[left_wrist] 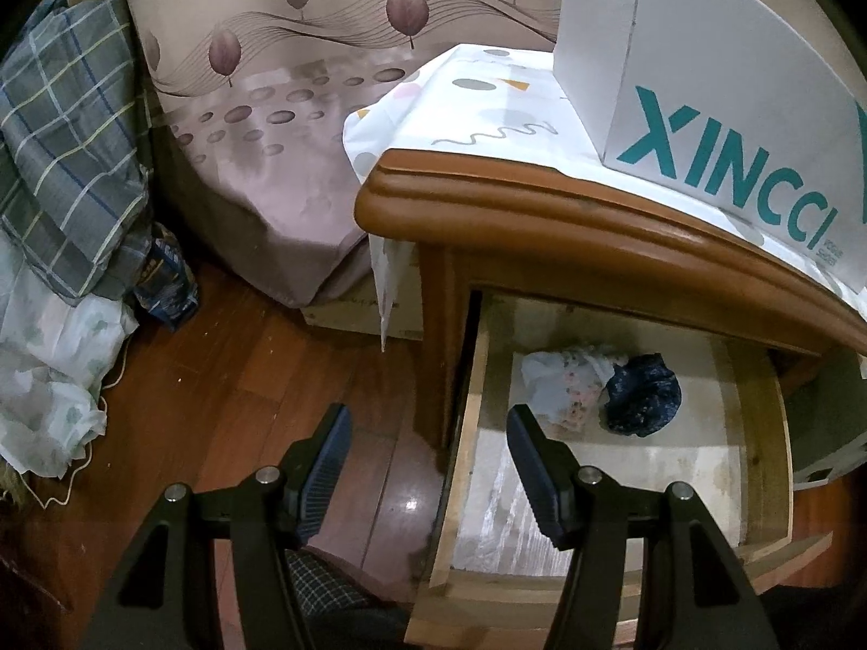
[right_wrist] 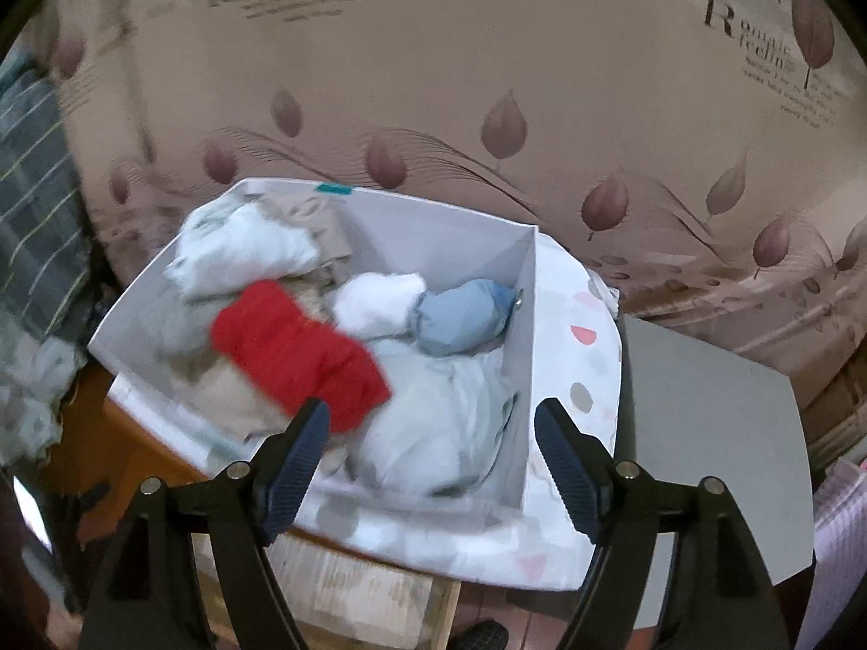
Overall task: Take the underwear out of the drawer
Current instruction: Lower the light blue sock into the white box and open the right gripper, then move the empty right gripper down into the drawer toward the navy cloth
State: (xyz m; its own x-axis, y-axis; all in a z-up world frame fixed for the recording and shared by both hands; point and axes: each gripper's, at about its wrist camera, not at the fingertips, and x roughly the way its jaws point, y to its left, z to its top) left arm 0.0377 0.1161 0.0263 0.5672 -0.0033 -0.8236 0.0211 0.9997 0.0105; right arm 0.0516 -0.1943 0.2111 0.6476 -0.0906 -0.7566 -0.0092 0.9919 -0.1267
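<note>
The wooden drawer (left_wrist: 477, 379) of the nightstand stands pulled out, with a white floral underwear (left_wrist: 569, 379) and a dark blue patterned one (left_wrist: 645, 395) crumpled at its back. My left gripper (left_wrist: 428, 433) hovers open over the drawer's left wall, nothing between its fingers. In the right wrist view a white box (right_wrist: 460, 227) on the nightstand top holds several rolled garments, among them a red one (right_wrist: 298, 346), a white one (right_wrist: 379, 303) and a light blue one (right_wrist: 460, 319). My right gripper (right_wrist: 433, 433) stands open above the box's near side, holding nothing.
The white box (left_wrist: 704, 81) with teal lettering sits on a patterned cloth (left_wrist: 477, 103) over the nightstand. A bed with a leaf-print sheet (left_wrist: 282, 108) lies beyond. A plaid blanket (left_wrist: 65, 151) and pale fabric pile up at left on the wooden floor (left_wrist: 217, 379). A grey panel (right_wrist: 704, 433) lies right of the box.
</note>
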